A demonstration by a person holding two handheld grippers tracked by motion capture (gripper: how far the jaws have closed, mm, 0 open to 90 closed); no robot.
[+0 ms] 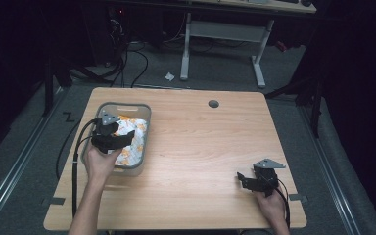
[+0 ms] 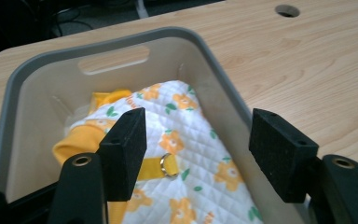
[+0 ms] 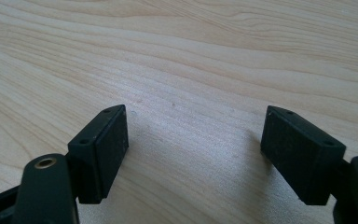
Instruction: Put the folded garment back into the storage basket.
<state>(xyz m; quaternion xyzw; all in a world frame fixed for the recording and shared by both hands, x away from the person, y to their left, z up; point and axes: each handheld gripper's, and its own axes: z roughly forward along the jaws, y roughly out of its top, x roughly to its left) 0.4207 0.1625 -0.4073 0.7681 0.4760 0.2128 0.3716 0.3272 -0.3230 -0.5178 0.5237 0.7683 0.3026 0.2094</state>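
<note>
Inside the grey bin (image 1: 146,117), at the left of the high view, lies a quilted white cloth (image 2: 200,154) printed with orange flowers, with yellow trim and a small metal ring (image 2: 168,165). My left gripper (image 1: 120,138) hangs over it, jaws spread wide and gripping nothing. The bin sits near the table's (image 1: 205,147) left edge. My right gripper (image 1: 247,180) rests low at the lower right of the frame, jaws parted over bare wood. Between the grippers the tabletop is open.
</note>
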